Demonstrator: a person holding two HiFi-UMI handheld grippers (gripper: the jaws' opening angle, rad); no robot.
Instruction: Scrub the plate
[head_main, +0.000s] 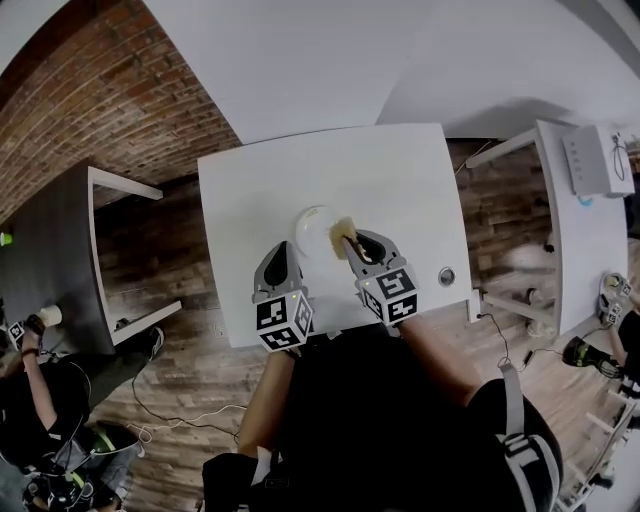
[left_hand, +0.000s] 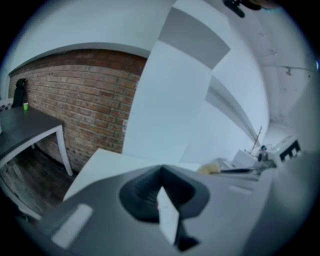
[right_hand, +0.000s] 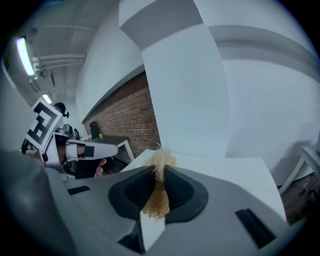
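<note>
A white plate (head_main: 313, 224) lies on the white table (head_main: 400, 180), hard to tell from the tabletop. My right gripper (head_main: 352, 243) is shut on a tan fibrous scrubber (head_main: 343, 236) at the plate's right edge. In the right gripper view the scrubber (right_hand: 161, 159) sticks out between the shut jaws of the right gripper (right_hand: 160, 171). My left gripper (head_main: 283, 250) hovers just left of the plate's near edge. In its own view the left gripper (left_hand: 161, 172) is shut with nothing showing between the jaws, and the scrubber (left_hand: 214, 167) appears off to the right.
A small round metal piece (head_main: 446, 275) sits near the table's right front corner. A second white table (head_main: 575, 230) with a white box (head_main: 592, 160) stands to the right. A grey desk (head_main: 60, 250) stands to the left. Another person (head_main: 30, 400) is at the lower left.
</note>
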